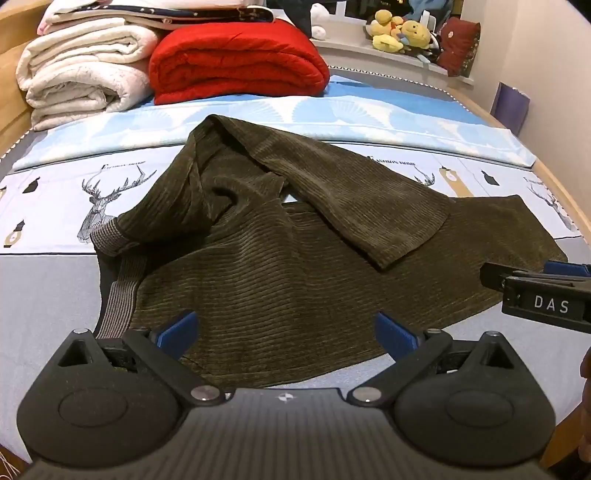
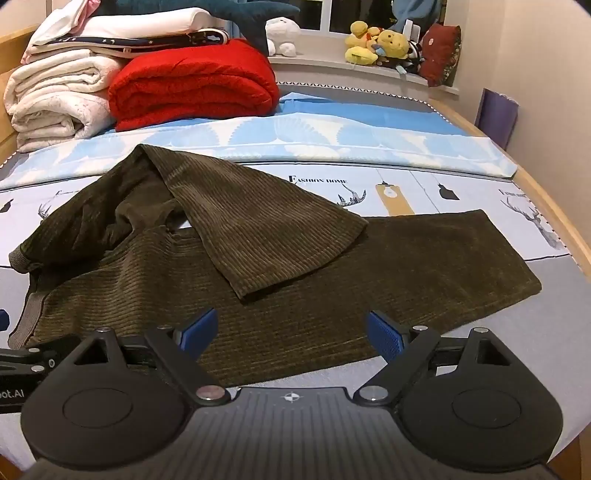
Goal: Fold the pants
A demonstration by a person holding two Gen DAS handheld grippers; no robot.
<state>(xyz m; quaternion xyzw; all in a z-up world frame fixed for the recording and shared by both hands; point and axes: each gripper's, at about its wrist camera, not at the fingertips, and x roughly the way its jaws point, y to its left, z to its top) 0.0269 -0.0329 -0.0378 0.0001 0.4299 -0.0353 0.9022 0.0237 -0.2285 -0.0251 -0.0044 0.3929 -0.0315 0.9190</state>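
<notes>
Pants [image 1: 295, 288] of dark olive corduroy lie spread across the middle of the bed [image 1: 48, 295], on a sheet printed with deer and clock towers. We see the ribbed grey waistband [image 1: 118, 295] toward the bed's left edge and one leg running flat toward the right edge, its hem close to the wooden bed frame [image 2: 576, 243]. The other leg is doubled back and lies crumpled over the first, its hem resting on the flat leg near the middle of the garment.

We hold the left hand-held gripper [image 1: 286, 334] released, its blue pads wide apart above the pants' near edge, touching nothing. The right hand-held gripper [image 2: 291, 334] is likewise released, jaws spread over the near edge of the flat leg, with only cloth below and nothing pinched. Each shows at the margin of the other's view, so the two sit side by side along the bed's near edge.

At the far end of the bed we see a folded red blanket [image 1: 236, 62] beside a stack of white quilts [image 1: 85, 74] in the far-left corner. Beyond the far edge, a window ledge carries yellow plush toys [image 1: 400, 33] and a dark red cushion [image 1: 460, 46].
</notes>
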